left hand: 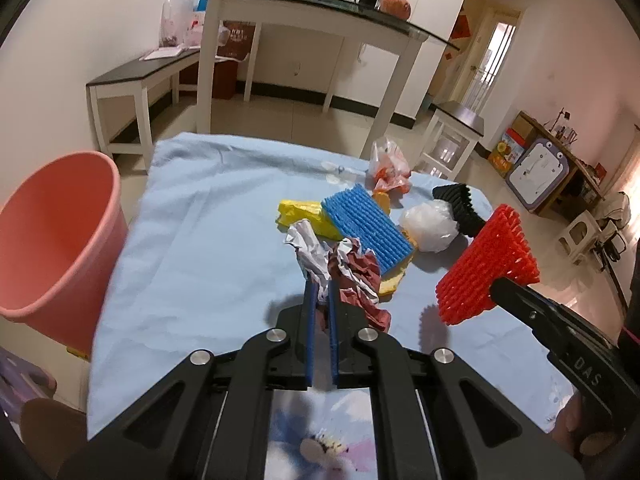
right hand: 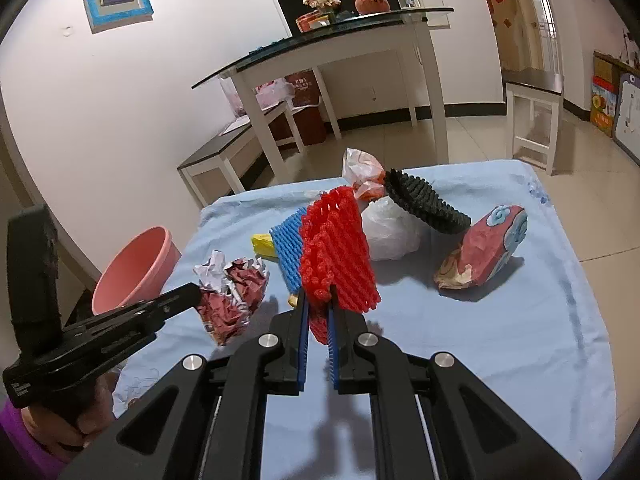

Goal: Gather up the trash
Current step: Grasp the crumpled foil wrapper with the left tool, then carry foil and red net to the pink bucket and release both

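1. The left gripper is clamped narrow on a crumpled red-and-white paper wad; the wad hangs clear of the pale blue cloth
2. The right gripper pinches a red foam net by its lower edge, lifted off the cloth
3. A blue foam net, yellow wrapper, white plastic bag and black foam net lie together on the cloth
4. The pink bucket stands at the cloth's left edge, on the floor beside it

Bucket stands left of the table, trash pile on it
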The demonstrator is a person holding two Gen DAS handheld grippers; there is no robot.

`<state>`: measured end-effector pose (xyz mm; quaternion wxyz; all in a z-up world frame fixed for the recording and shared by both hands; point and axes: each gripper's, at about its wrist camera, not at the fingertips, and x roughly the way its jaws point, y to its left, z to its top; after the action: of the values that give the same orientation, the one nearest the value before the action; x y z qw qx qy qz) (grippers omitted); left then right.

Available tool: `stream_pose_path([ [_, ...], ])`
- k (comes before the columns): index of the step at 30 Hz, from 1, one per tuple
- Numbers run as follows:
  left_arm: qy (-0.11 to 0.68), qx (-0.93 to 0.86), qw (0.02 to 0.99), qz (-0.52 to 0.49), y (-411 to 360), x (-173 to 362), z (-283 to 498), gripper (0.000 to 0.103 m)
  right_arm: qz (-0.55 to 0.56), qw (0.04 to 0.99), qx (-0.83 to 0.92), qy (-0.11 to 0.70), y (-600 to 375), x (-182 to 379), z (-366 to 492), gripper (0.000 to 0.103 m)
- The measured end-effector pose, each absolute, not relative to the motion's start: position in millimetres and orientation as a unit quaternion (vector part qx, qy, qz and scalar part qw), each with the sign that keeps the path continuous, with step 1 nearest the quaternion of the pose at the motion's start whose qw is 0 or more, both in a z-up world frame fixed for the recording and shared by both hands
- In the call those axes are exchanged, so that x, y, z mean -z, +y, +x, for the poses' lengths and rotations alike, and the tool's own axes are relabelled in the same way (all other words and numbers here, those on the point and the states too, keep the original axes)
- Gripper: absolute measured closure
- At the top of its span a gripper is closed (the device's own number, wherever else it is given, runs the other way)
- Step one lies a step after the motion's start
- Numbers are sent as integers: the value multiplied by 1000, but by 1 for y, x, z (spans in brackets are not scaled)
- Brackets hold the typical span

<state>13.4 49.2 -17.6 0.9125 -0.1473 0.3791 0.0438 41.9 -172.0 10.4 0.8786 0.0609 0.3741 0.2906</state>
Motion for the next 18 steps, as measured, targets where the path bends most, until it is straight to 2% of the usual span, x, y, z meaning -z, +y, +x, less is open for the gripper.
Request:
stream_pose_path([
  [18,323,-82,933,-138,74,-15,-36,98,62,864,-340,366,-140,-33,23,95],
])
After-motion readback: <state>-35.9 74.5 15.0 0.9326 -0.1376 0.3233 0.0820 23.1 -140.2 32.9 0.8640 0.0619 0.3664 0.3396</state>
